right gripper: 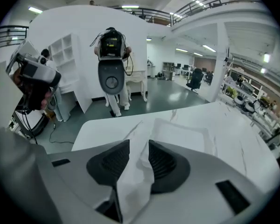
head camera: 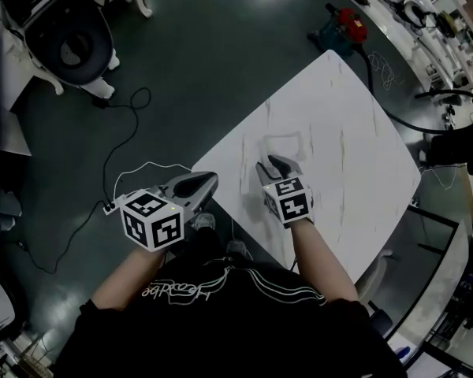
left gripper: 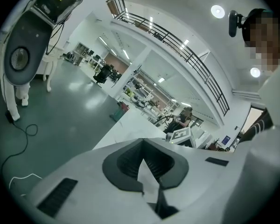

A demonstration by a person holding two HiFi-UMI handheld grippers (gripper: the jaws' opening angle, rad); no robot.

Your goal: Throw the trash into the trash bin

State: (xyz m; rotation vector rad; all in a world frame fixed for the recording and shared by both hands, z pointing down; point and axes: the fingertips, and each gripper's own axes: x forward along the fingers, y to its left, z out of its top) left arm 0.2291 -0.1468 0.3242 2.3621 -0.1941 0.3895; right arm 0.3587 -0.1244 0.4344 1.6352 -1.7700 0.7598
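Grip limp, featherlight tissue [right gripper: 130, 181] by its bunched edge, as clamped in right gripper [right gripper: 140, 143], with left gripper [left gripper: 141, 141] closed
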